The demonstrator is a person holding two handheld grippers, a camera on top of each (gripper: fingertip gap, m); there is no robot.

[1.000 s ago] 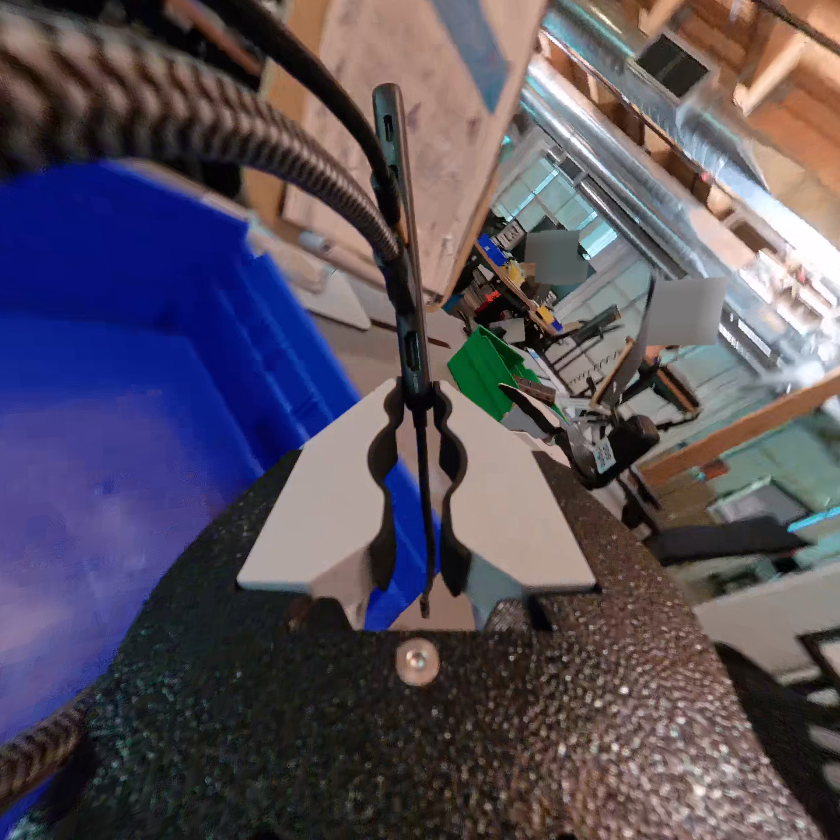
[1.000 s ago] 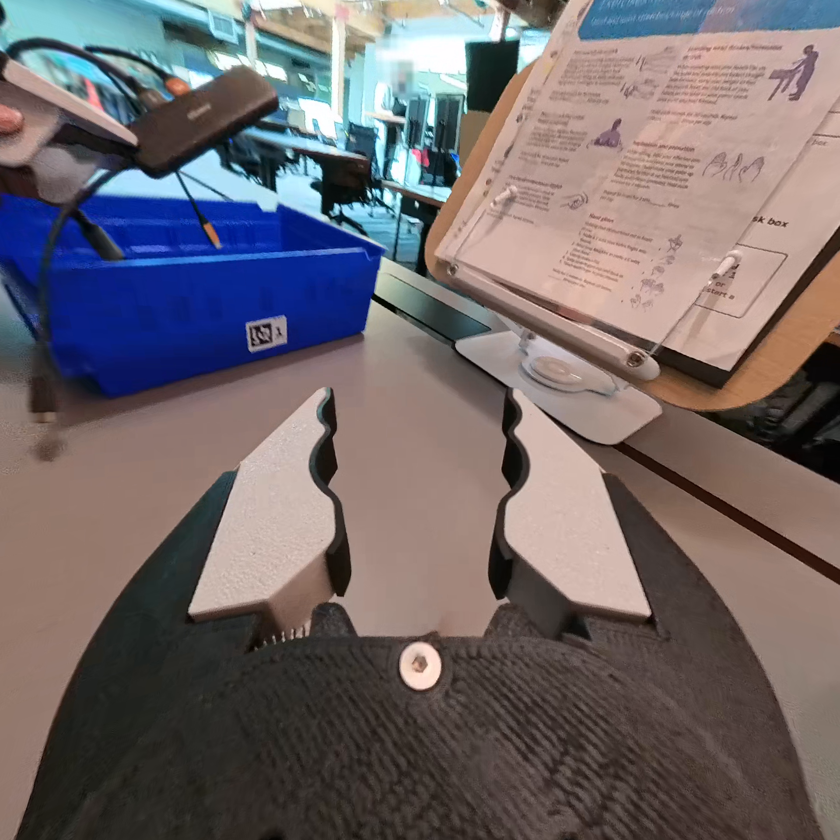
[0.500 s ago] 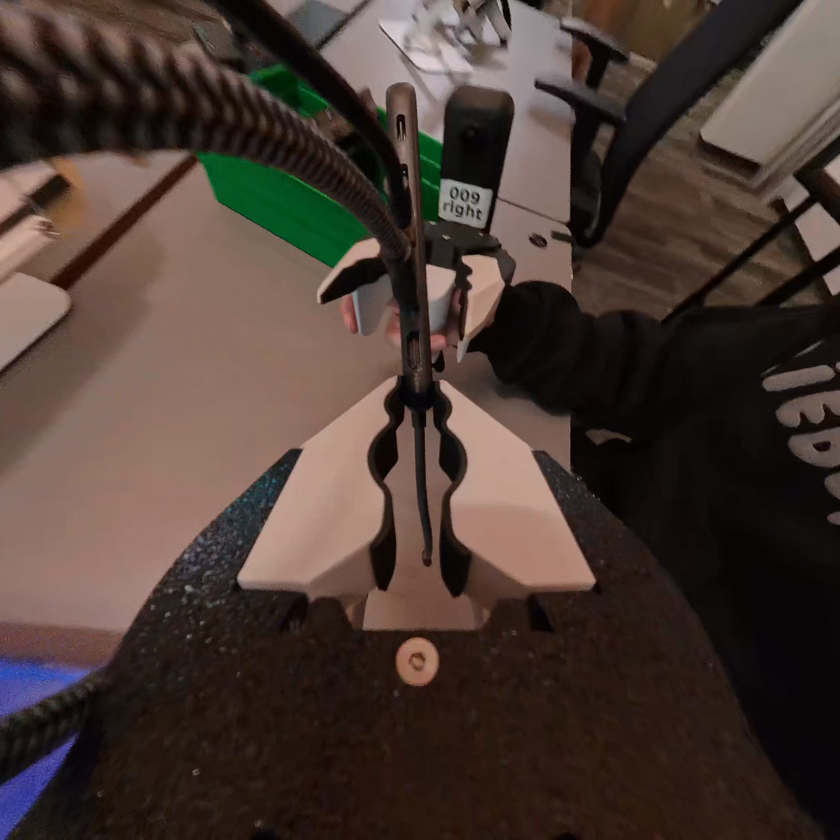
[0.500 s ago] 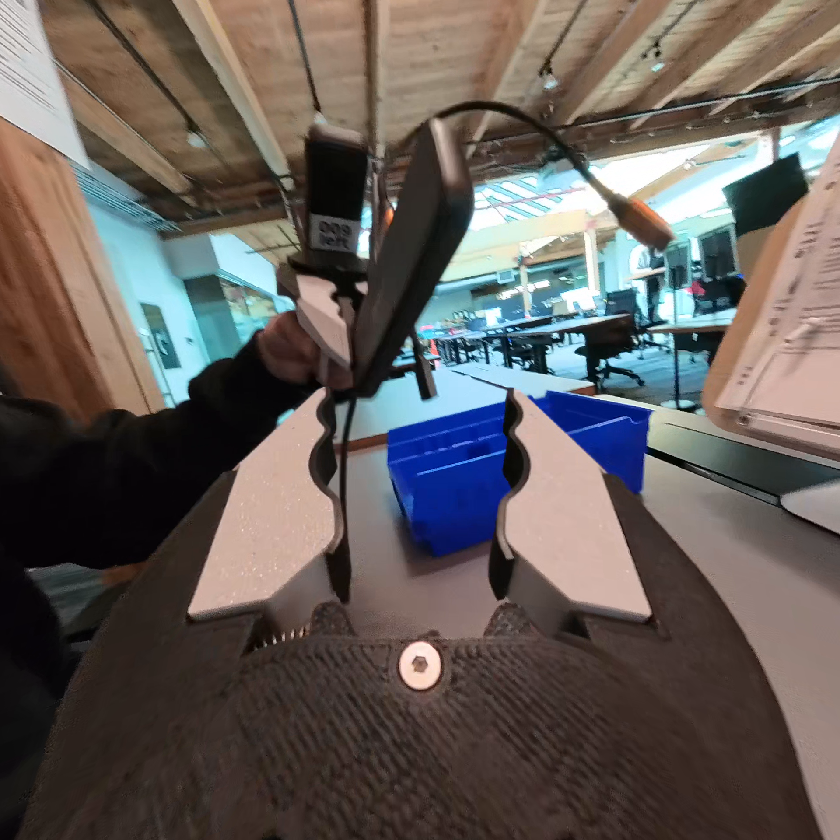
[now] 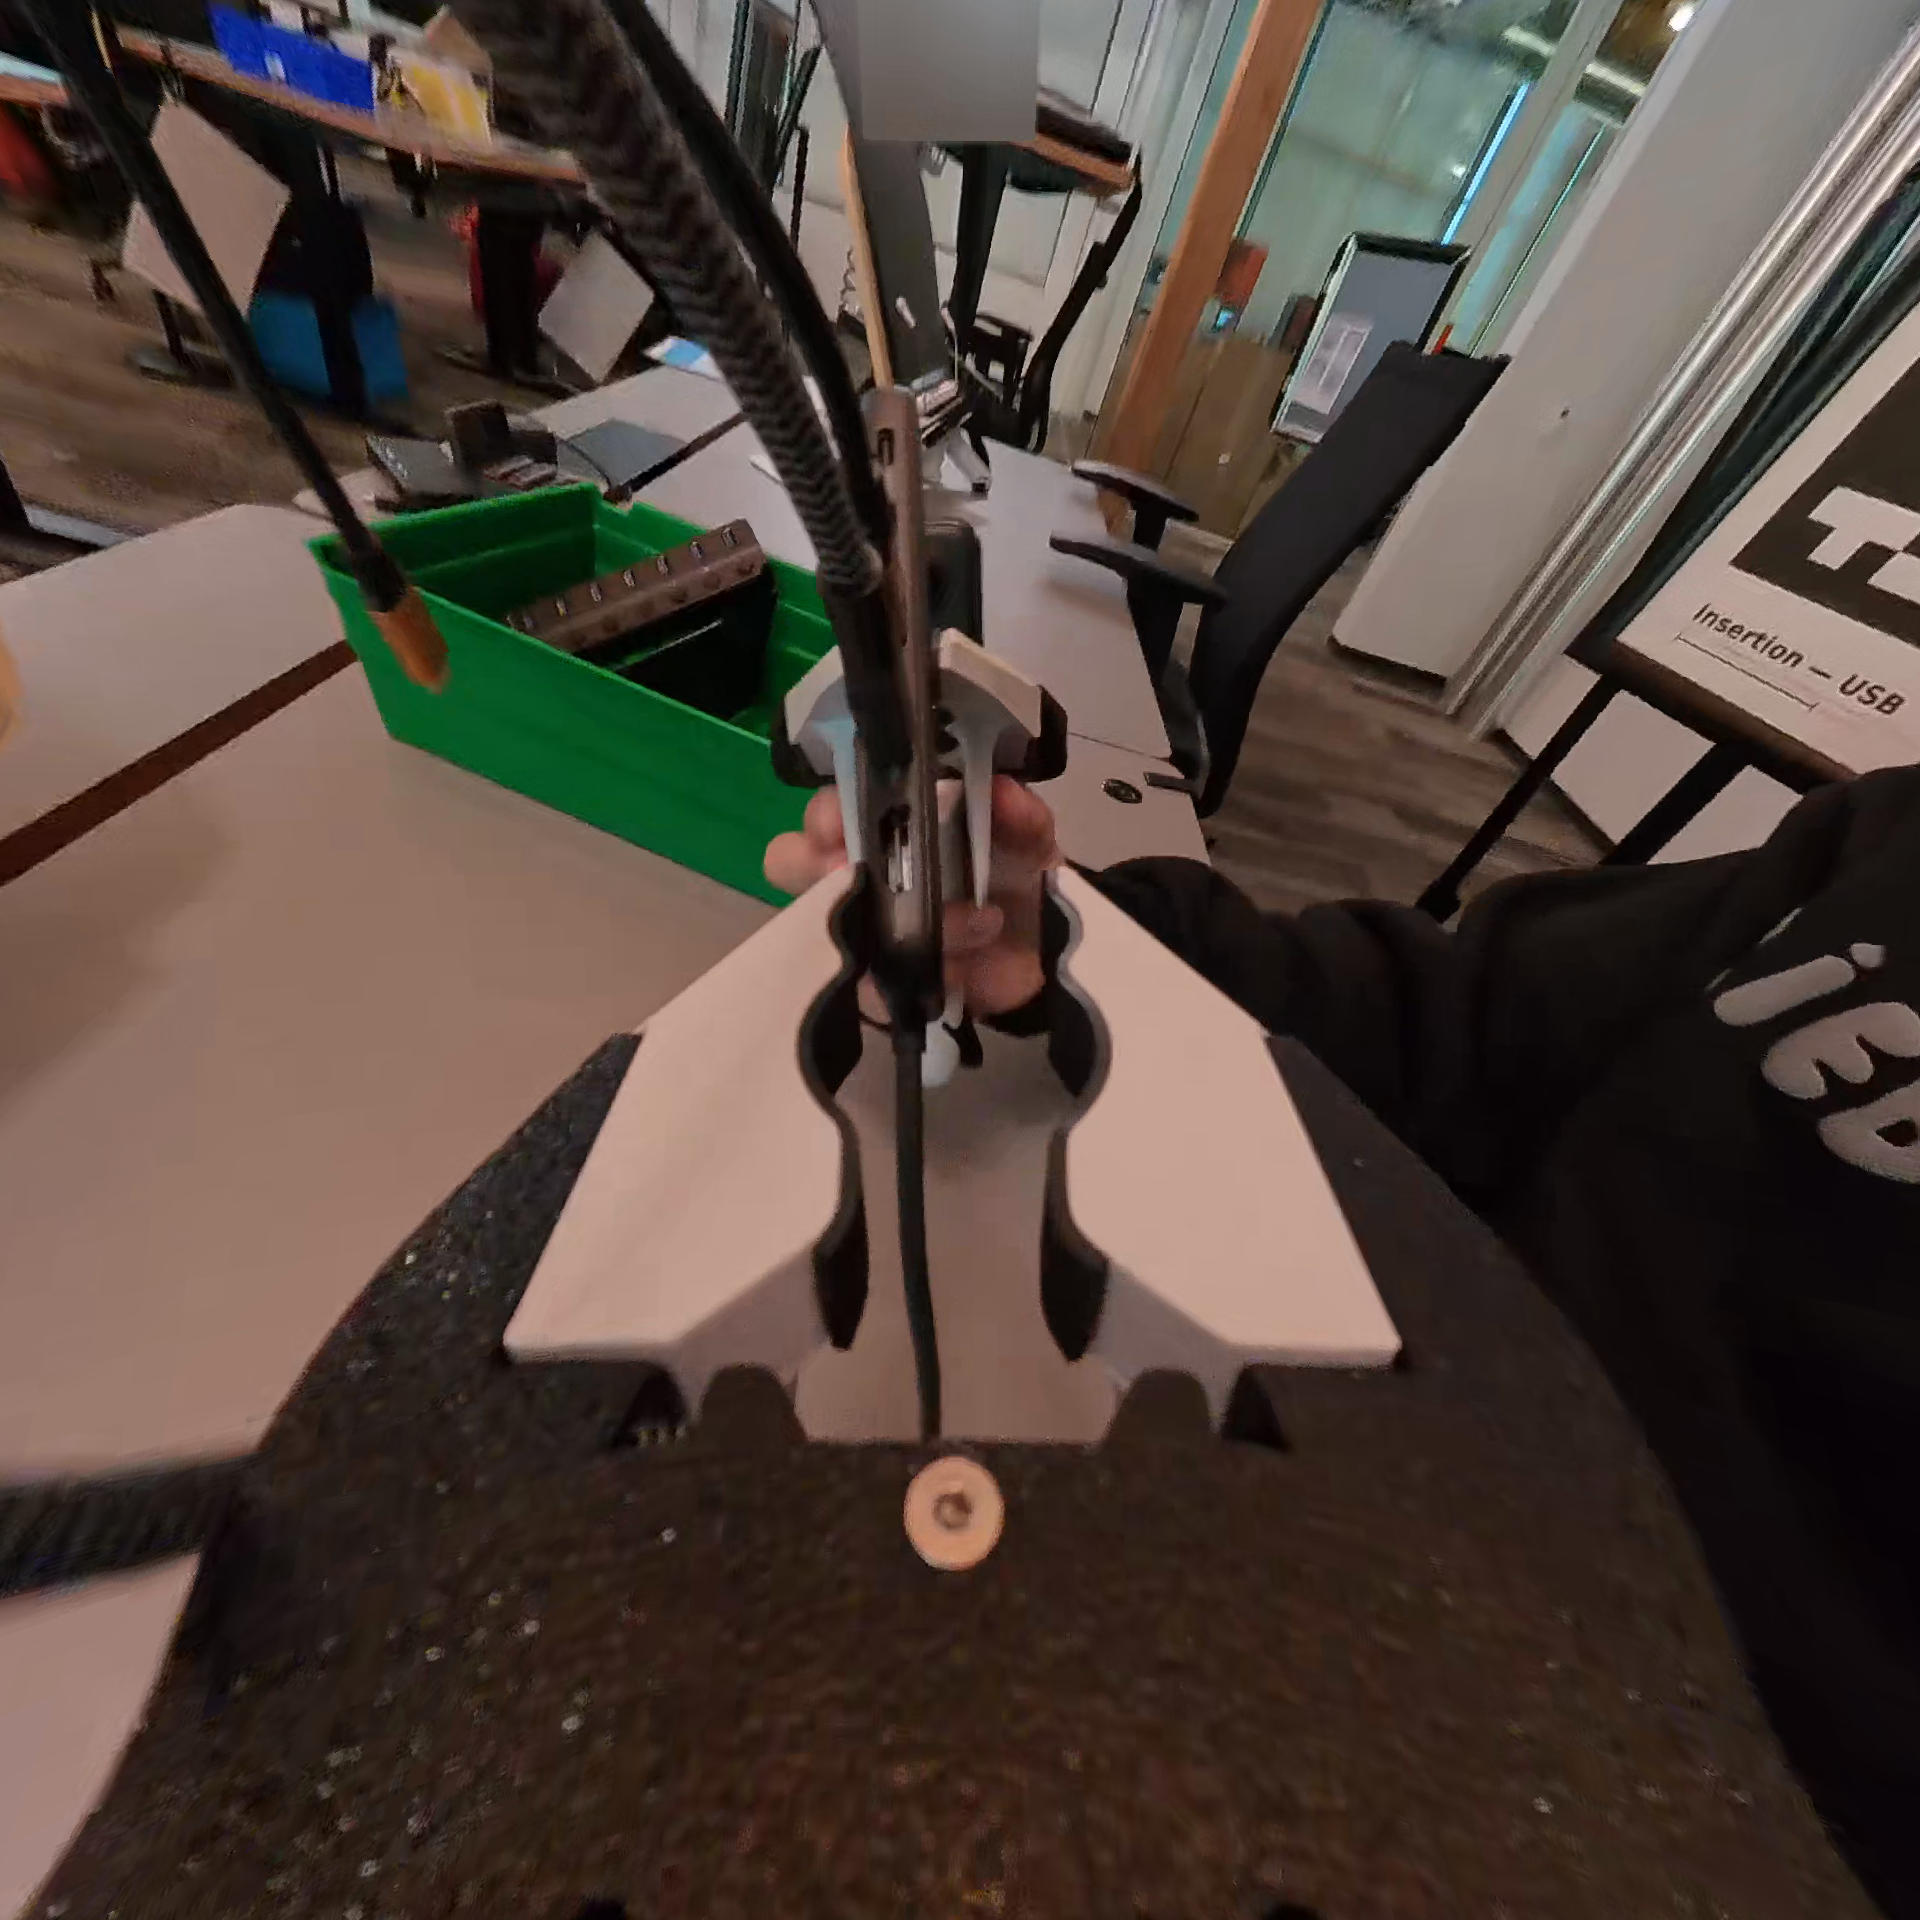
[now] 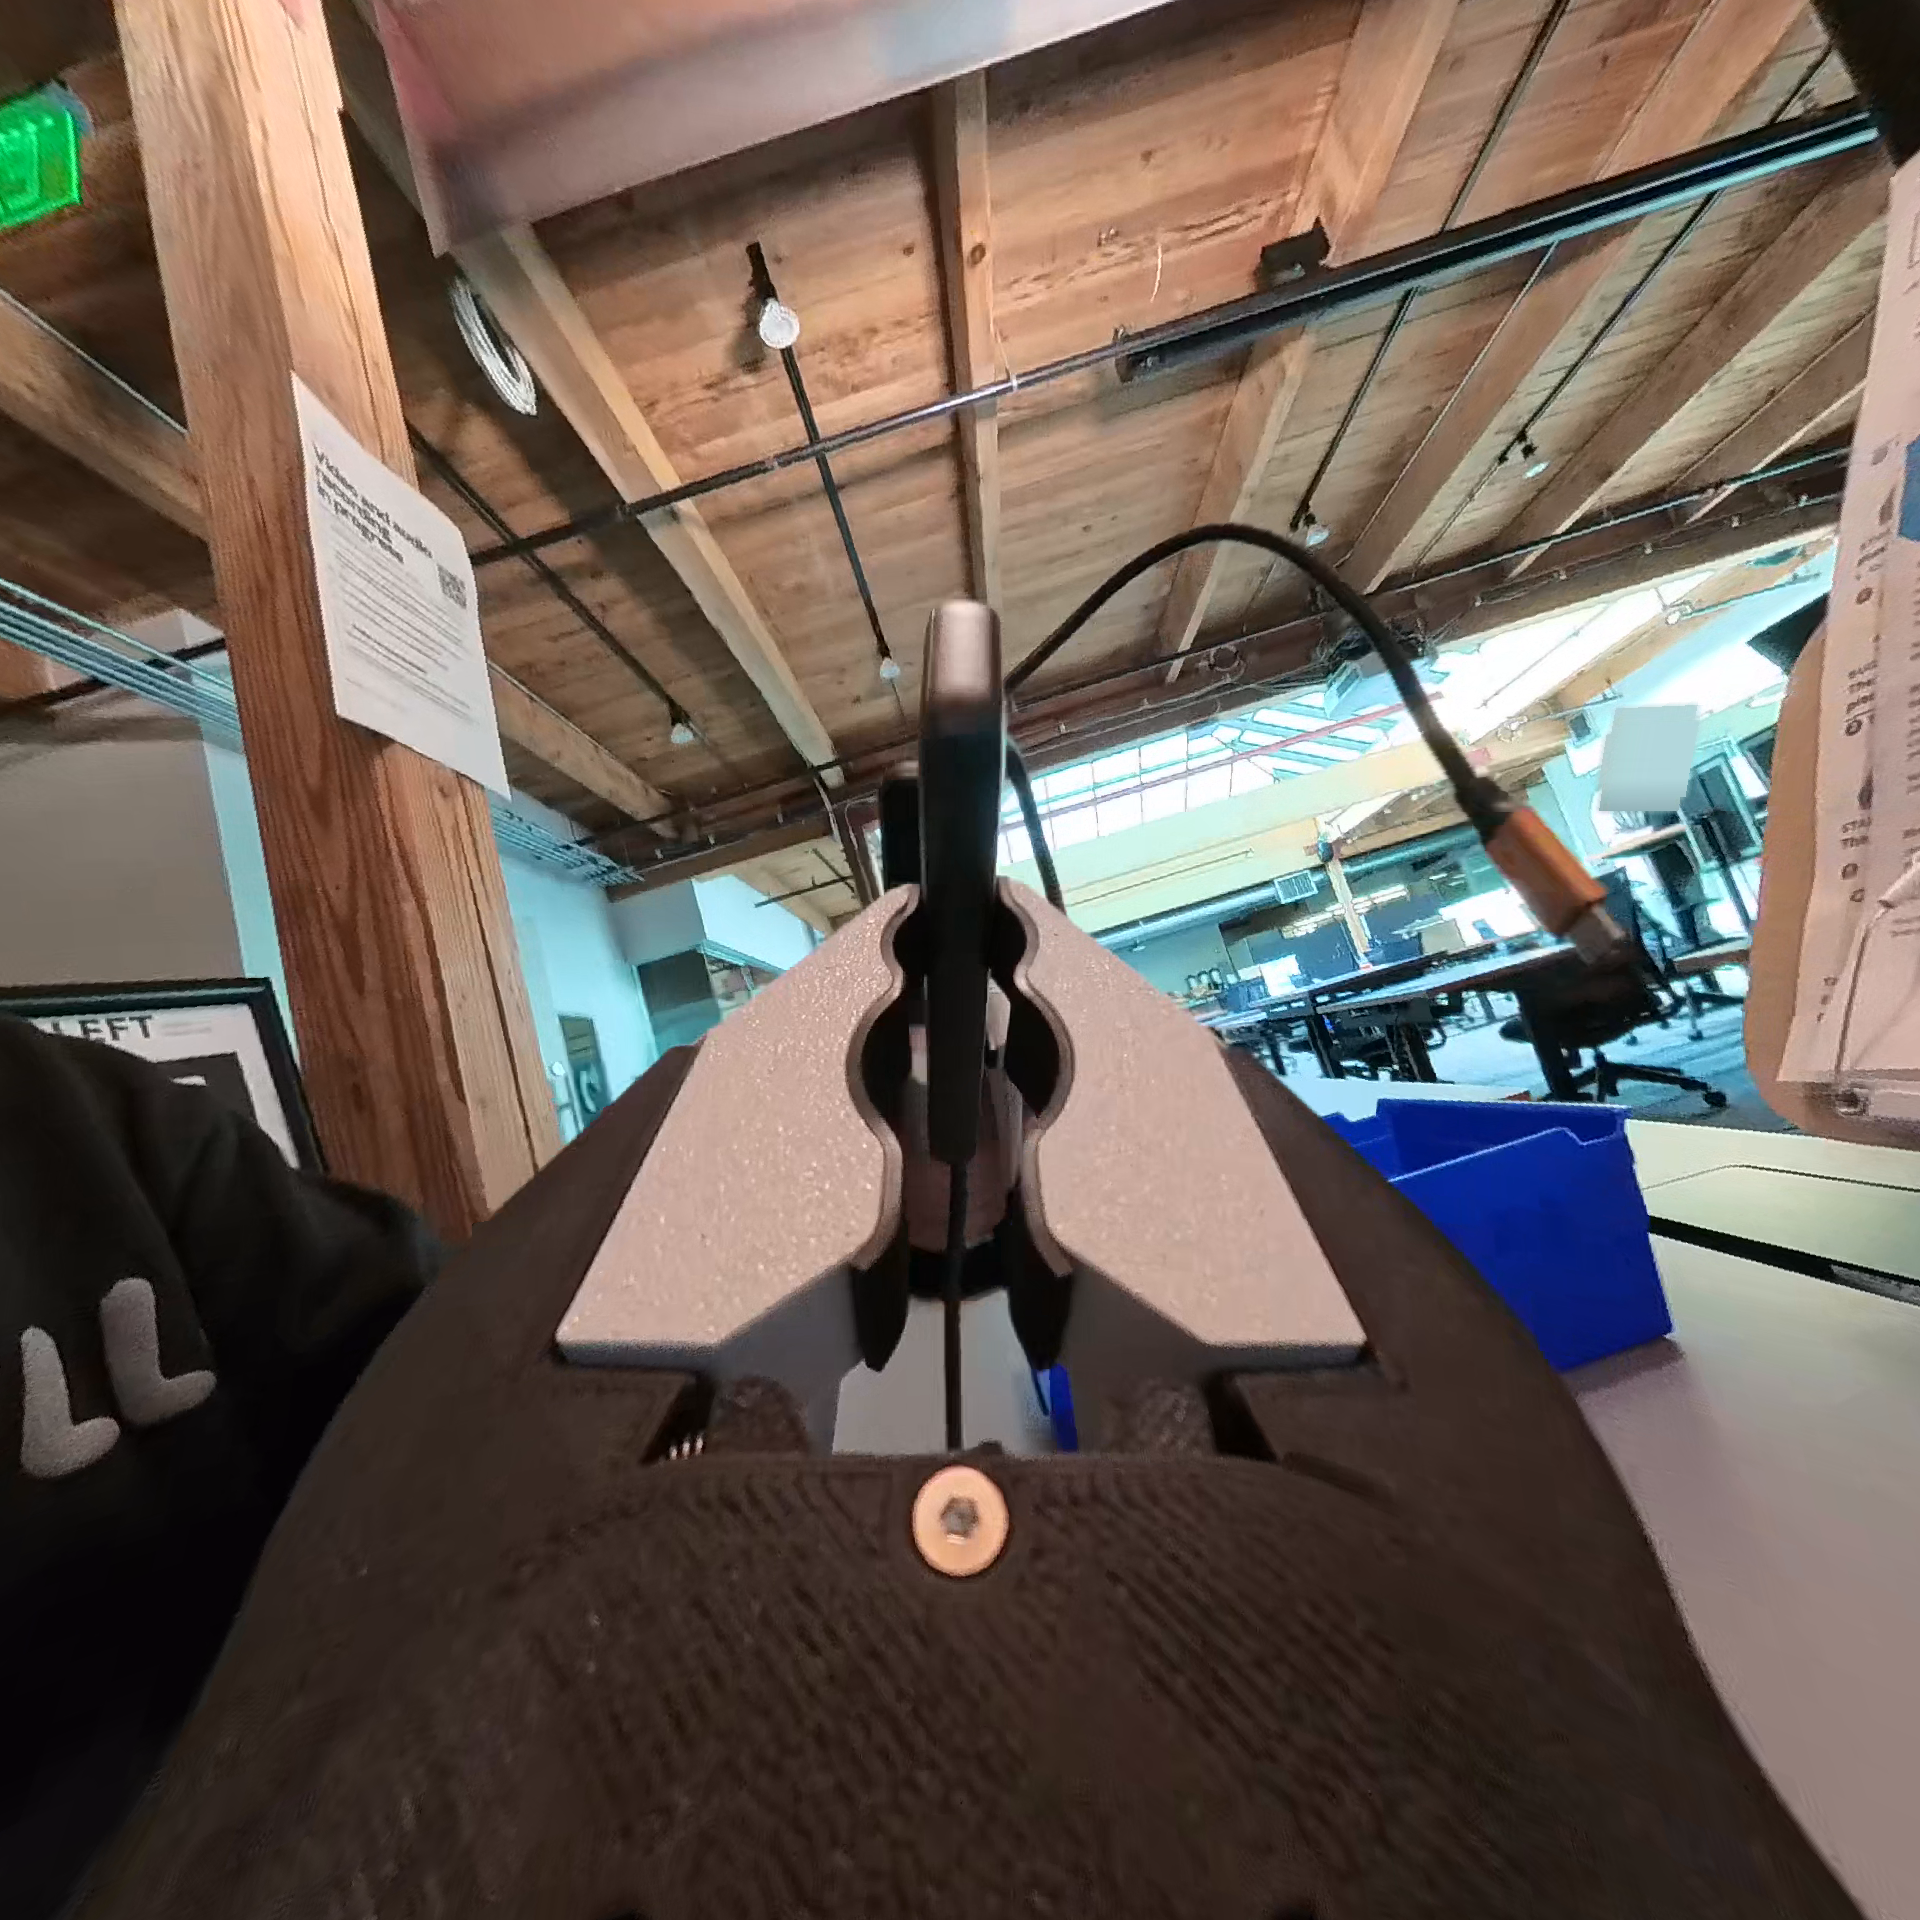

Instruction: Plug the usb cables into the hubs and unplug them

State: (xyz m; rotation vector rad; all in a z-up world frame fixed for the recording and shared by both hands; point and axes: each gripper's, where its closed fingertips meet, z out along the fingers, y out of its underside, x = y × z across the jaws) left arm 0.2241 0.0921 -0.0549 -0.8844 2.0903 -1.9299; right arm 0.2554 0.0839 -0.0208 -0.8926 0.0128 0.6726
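Note:
A slim dark USB hub (image 5: 902, 644) stands on edge between the two grippers. My right gripper (image 6: 958, 914) is shut on the hub (image 6: 961, 831); in the left wrist view it (image 5: 906, 712) shows head-on, clamped around the hub's middle. My left gripper (image 5: 951, 904) is open, its jaws standing apart on either side of the hub's near end. A thick braided cable (image 5: 769, 343) and a thin black cable with an orange plug (image 5: 410, 644) hang from the hub. The orange plug (image 6: 1548, 883) dangles free in the right wrist view.
A green bin (image 5: 582, 717) holding another long hub (image 5: 644, 608) stands on the grey table (image 5: 312, 987). A blue bin (image 6: 1507, 1216) and a document stand (image 6: 1860, 831) are on the right. A person's dark sleeve (image 5: 1455, 1039) and an office chair (image 5: 1299, 582) are close by.
My right gripper came up to the hub and shut on it. My left gripper, shut on the hub before, has opened. Both views swung round.

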